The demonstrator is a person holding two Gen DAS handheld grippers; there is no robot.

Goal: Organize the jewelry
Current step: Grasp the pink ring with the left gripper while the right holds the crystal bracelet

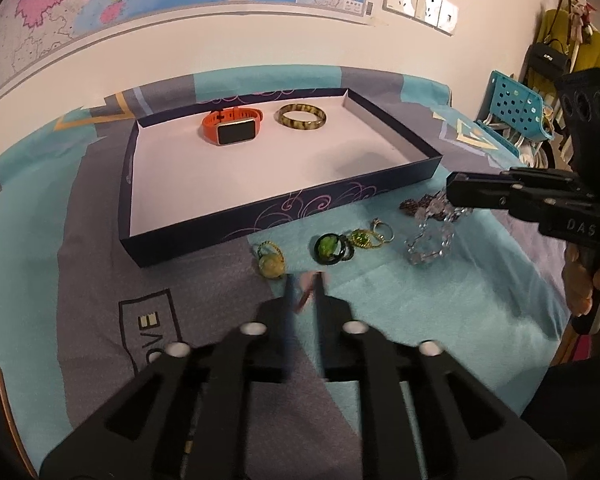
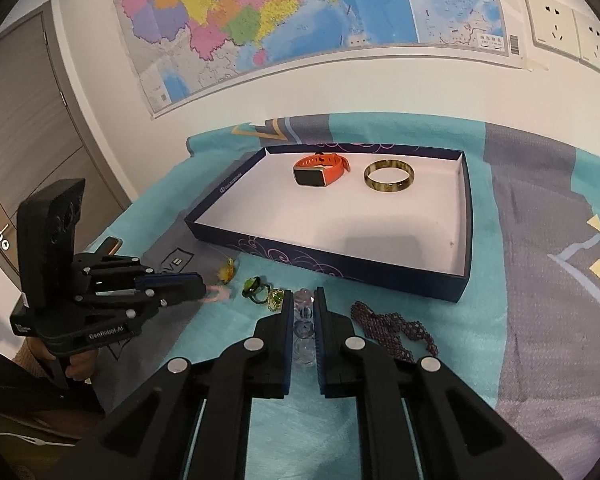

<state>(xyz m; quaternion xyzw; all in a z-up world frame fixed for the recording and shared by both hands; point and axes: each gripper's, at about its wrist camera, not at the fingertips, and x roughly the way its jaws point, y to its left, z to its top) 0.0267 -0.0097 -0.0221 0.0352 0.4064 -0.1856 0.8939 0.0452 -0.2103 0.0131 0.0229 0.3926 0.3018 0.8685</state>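
A dark blue tray (image 1: 284,208) (image 2: 340,268) on the cloth-covered table holds an orange watch (image 1: 232,126) (image 2: 320,170) and a brown bangle (image 1: 302,118) (image 2: 389,176). In front of it lie a yellow ring (image 1: 271,264), a green-stone ring (image 1: 329,249) (image 2: 254,286), a gold ring (image 1: 366,238) (image 2: 277,298), a clear bead bracelet (image 1: 430,240) and a purple bead bracelet (image 2: 392,330). My left gripper (image 1: 305,280) (image 2: 210,290) is shut on a small pink piece (image 1: 307,290). My right gripper (image 2: 303,300) (image 1: 452,194) is closed around the clear bead bracelet (image 2: 304,320).
A teal and grey cloth (image 1: 100,280) covers the table. A wall with a map (image 2: 300,20) and sockets (image 1: 420,0) stands behind. A blue plastic basket (image 1: 516,108) is at the right. A door (image 2: 20,140) is at the left.
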